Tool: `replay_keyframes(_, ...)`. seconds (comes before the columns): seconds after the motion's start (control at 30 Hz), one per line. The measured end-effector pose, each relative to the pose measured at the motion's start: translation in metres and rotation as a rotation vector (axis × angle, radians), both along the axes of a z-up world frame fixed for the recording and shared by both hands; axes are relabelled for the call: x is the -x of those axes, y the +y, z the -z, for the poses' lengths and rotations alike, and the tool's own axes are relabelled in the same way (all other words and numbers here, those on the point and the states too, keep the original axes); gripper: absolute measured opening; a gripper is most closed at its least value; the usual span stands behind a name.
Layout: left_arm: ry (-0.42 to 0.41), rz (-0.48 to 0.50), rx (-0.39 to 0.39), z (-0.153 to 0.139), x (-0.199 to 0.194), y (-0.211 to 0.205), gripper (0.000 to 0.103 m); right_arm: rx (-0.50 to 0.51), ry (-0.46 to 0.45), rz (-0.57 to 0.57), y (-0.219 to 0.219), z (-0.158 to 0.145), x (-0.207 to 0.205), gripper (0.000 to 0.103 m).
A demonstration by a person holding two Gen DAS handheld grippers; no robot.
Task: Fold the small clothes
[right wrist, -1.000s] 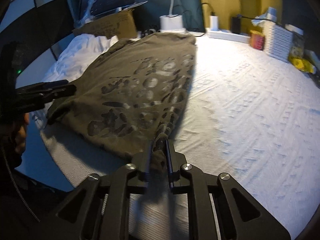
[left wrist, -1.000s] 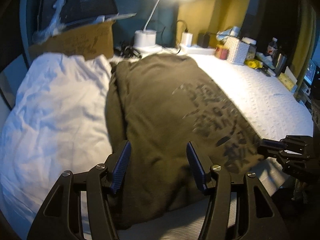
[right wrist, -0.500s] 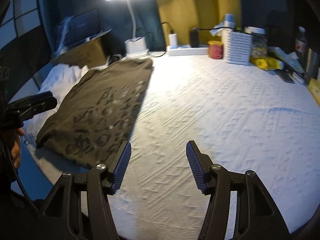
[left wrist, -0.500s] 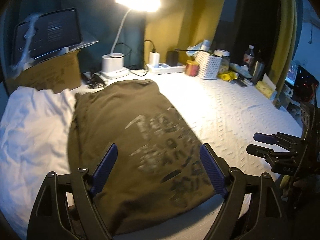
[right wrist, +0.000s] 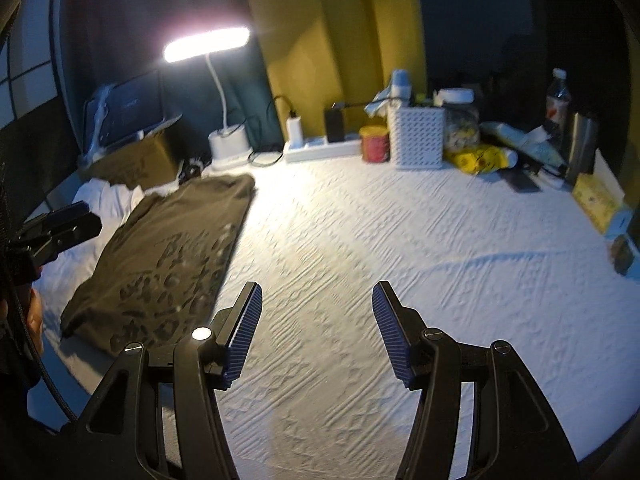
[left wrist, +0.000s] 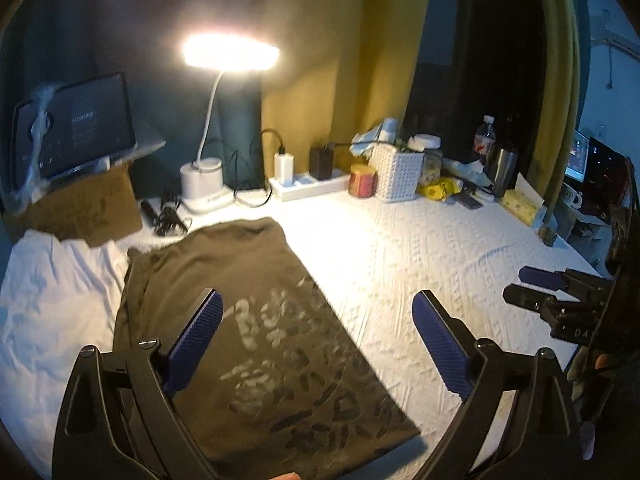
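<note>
Right gripper [right wrist: 316, 328] let go shirt [right wrist: 168, 256] – print blurred, unreadable

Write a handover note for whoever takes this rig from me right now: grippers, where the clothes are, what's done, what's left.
Left gripper: open, its jaws have just been opening, nothing between them, above the shirt.
Right gripper: open, empty, over bare white bedspread.
Olive printed shirt: lies flat on the bedspread as a long narrow folded panel, print up, released by both grippers.
White garment: crumpled beside the shirt, on its far side from the right gripper, apparently not folded.
Done: the shirt looks folded lengthwise.
Left: probably a crosswise fold, then the white garment.
</note>
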State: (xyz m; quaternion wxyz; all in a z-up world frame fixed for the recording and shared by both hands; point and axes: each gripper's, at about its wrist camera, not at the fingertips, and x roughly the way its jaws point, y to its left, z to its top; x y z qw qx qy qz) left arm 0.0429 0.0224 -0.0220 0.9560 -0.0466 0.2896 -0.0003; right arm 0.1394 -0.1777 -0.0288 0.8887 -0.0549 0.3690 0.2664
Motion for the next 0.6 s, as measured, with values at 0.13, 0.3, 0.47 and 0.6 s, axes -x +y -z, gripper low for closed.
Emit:
replay_keyframes(0.13,-0.046,0.01,-0.029,-0.013,0.001,-0.007,0.095,-0.004,-0.048,0.02,-0.009,-0.017,-0.004,0.061)
replay_keyframes(0.3,-0.114,0.018,-0.04,-0.031,0.003,-0.013,0.102,-0.012,-0.111,0.03,-0.016,-0.04,-0.003,0.061)
replay_keyframes(0.47,-0.184,0.027,-0.034,-0.049,0.007,-0.019,0.102,-0.024,-0.171,0.04,-0.021,-0.063,0.0,0.061)
replay_keyframes(0.6,-0.245,0.02,-0.07,-0.066,0.014,-0.024,0.102,-0.016,-0.222,0.049,-0.023,-0.081,0.004,0.061)
